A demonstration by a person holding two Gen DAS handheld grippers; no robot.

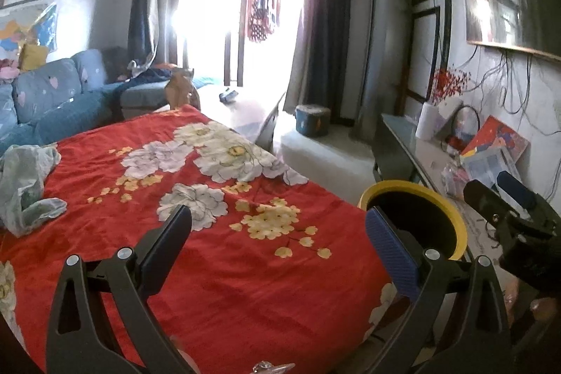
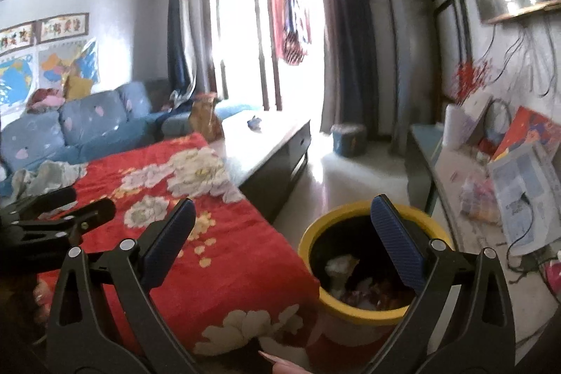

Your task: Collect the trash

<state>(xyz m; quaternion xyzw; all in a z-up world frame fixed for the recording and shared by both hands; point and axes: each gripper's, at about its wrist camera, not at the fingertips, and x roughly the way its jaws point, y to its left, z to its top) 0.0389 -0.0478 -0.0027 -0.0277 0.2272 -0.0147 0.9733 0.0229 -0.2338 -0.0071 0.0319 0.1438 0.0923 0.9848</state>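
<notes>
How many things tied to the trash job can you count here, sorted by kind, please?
Trash bins, yellow-rimmed: 1
Crumpled plastic bags on the red cloth: 1
Claws, both open and empty: 2 (left claw, right claw)
Total: 4

We count one yellow-rimmed bin point(image 2: 371, 307), one red floral cloth point(image 1: 210, 233), one crumpled plastic bag point(image 1: 24, 184), one blue sofa point(image 1: 52, 100), two grippers: left point(image 1: 278, 226), right point(image 2: 282, 226).
</notes>
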